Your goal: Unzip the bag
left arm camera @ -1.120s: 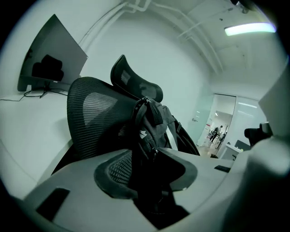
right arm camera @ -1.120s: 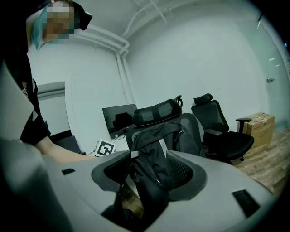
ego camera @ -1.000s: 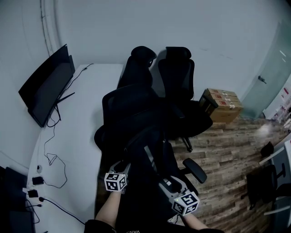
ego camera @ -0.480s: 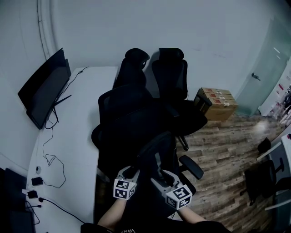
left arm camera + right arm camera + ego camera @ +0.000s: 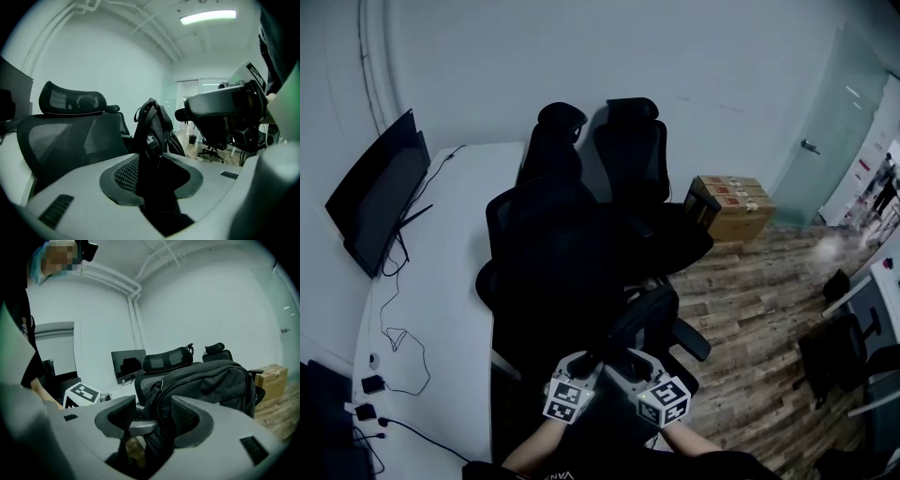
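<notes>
A black backpack (image 5: 642, 314) lies on the seat of the nearest office chair, its top end towards me. My left gripper (image 5: 586, 361) and right gripper (image 5: 619, 361) meet side by side at that end. In the left gripper view the bag (image 5: 152, 126) stands edge-on, and the left gripper (image 5: 157, 180), whose jaws have just been closing, pinches a dark fold of it. In the right gripper view the bag (image 5: 206, 378) stretches away, a metal zipper pull (image 5: 161, 383) shows at its near corner, and the right gripper (image 5: 152, 420) holds bunched fabric below it.
Two more black office chairs (image 5: 623, 159) stand behind the bag. A white desk (image 5: 441, 281) at the left carries a monitor (image 5: 375, 192) and loose cables. Cardboard boxes (image 5: 731, 202) sit on the wood floor (image 5: 750, 309) at the right.
My left gripper has swung right and a little up along the bag's top, ending close beside the right gripper. The right gripper has stayed on the bag.
</notes>
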Motion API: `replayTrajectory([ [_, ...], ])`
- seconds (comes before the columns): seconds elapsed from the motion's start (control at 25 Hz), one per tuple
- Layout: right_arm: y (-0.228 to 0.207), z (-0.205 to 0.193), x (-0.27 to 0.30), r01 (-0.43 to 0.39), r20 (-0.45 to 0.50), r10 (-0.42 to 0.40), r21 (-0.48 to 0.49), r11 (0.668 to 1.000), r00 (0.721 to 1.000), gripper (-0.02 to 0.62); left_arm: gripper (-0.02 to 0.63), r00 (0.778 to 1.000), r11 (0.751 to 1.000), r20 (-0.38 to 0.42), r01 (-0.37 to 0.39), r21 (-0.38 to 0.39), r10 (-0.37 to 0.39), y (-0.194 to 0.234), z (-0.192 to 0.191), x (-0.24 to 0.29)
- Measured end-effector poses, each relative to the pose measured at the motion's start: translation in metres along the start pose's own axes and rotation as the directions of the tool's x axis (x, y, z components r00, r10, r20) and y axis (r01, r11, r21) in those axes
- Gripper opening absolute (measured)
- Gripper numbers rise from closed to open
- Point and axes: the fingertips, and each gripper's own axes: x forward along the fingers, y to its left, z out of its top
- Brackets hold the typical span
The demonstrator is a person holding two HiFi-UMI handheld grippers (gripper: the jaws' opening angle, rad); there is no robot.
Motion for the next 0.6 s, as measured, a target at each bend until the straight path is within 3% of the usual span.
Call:
replayTrajectory([
  [0.28,-0.02,-0.011,-0.016,0.076,0.002,-0.077,0.046,0.996,0.997,0.219,0.14,0.996,0.991,-0.044,0.081,0.104,-0.077,-0.037,0.001,0.014],
  [0.52,-0.03,-0.017,-0.028,0.156,-0.006,-0.156,-0.009,0.988,0.988,0.216,0.138,0.994,0.986,-0.074,0.089,0.145,-0.079,-0.055,0.003,0.015],
  [0.6,-0.033,-0.017,-0.03,0.175,-0.011,-0.175,-0.022,0.984,0.985,0.161,0.138,0.994,0.986,-0.081,0.088,0.144,-0.077,-0.059,0.002,0.014],
])
